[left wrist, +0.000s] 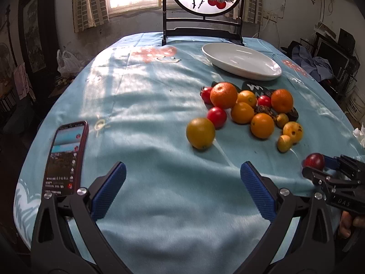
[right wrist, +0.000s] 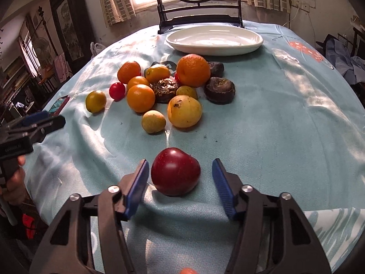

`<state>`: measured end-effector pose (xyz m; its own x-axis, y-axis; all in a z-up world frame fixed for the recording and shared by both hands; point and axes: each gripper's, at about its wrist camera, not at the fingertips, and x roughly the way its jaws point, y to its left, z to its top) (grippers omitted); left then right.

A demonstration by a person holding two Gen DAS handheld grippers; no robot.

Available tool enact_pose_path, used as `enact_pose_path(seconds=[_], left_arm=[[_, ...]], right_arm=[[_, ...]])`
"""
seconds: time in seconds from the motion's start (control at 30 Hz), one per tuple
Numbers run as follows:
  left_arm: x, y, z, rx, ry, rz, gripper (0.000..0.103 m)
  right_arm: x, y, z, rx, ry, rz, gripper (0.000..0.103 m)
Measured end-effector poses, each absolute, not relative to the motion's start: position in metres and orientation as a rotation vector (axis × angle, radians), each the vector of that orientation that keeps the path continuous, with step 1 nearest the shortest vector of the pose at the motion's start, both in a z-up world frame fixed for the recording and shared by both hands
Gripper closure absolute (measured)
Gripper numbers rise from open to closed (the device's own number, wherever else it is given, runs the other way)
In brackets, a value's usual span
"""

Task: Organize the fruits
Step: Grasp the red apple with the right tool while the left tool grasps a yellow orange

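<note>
Risk comes first: my right gripper (right wrist: 180, 178) brackets the red plum (right wrist: 175, 171) on the near cloth, pads not yet pressing, so an off-centre squeeze could roll it away. My left gripper (left wrist: 182, 191) hangs wide and empty. The fruit pile (right wrist: 164, 86) lies between the plum and the far white plate (right wrist: 214, 40); a phone (left wrist: 66, 157) sits near left.

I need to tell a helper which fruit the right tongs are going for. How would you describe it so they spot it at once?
Start at the white oval plate at the table's far side and come past the fruit pile toward the near edge. Alone there, between the right tongs, lies the dark red fruit: bigger and darker than the pile's small bright red ones.
</note>
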<state>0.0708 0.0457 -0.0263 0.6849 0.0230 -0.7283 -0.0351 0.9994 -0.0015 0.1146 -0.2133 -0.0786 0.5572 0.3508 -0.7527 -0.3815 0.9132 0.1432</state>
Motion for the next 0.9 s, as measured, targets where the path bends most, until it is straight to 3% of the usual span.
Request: enact_pose_path(seconds=[0.2,0.47,0.57,0.63,0.9], left_arm=[[0.109,0.044,-0.03,0.01,0.839,-0.003,0.004],[0.134,0.033,-0.048,0.027,0.91,-0.051,0.029],[0.137,0.033,-0.056,0.016,0.94,-0.066,0.042],[0.138,0.032,-0.062,0.011,0.963,-0.074,0.056],[0.135,0.033,-0.062,-0.001,0.95,-0.087,0.066]], right_arm=[[0.115,-0.213,-0.08,-0.05,0.87,0.465,0.058],[0.119,-0.216,-0.08,-0.031,0.876,0.479,0.058],[0.118,-0.216,-0.08,-0.034,0.876,0.477,0.058],[0.118,-0.215,-0.08,-0.034,0.875,0.477,0.058],[0.118,-0.215,-0.08,-0.027,0.875,0.486,0.06]])
